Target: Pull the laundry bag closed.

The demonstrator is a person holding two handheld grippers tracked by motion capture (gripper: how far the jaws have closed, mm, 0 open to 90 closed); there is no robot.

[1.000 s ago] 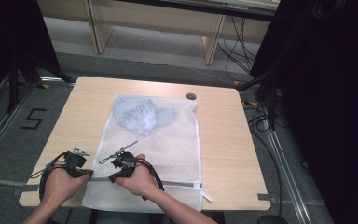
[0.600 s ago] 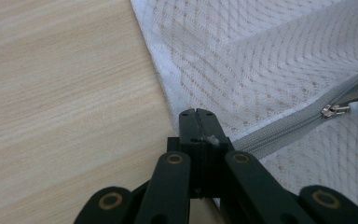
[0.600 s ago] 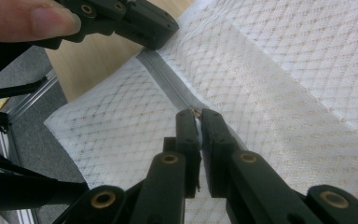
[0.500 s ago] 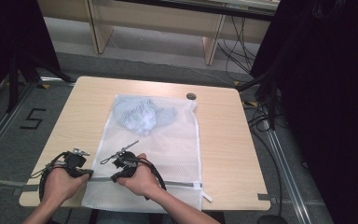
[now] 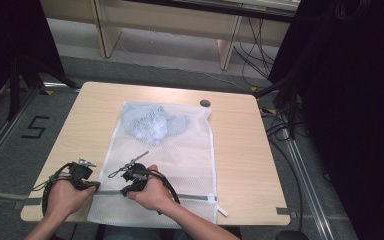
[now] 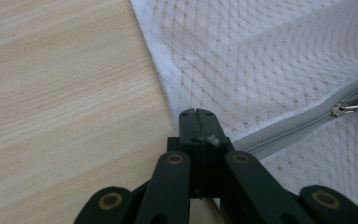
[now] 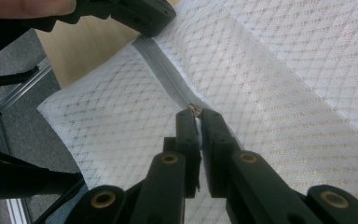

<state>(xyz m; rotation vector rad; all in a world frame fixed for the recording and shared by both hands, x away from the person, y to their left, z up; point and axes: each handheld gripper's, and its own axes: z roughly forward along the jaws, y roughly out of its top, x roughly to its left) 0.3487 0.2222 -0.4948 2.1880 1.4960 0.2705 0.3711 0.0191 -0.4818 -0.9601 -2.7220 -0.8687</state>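
A: Where do we stand with the white mesh laundry bag (image 5: 166, 165)?

B: It lies flat on the light wooden table (image 5: 240, 150), long axis running away from us, with a crumpled pale blue garment (image 5: 152, 122) showing through the mesh at the far end. The grey zipper (image 6: 284, 130) crosses the near end from left to right, so the pull has to travel sideways along the table edge.

A: And our left gripper (image 6: 196, 114)?

B: Its jaws are pressed together on the bag's left edge, just where the grey zipper tape ends. In the high view it sits at the bag's near left corner (image 5: 82, 172), pinning that end.

A: The right gripper (image 7: 196, 112)?

B: Its jaws are nearly closed, a thin slit between them, and the small metal zipper pull (image 7: 193, 108) sits right at their tips. We judge it is pinched, though we cannot tell how firm the bite is. In the high view that gripper (image 5: 135, 177) is just right of the left one, so it is the nearer hand to the slider.

A: So the relation that counts?

B: The zipper stretches rightward from the slider towards the small white tab (image 5: 221, 210) at the far corner; the left holds, the right would draw along that line.
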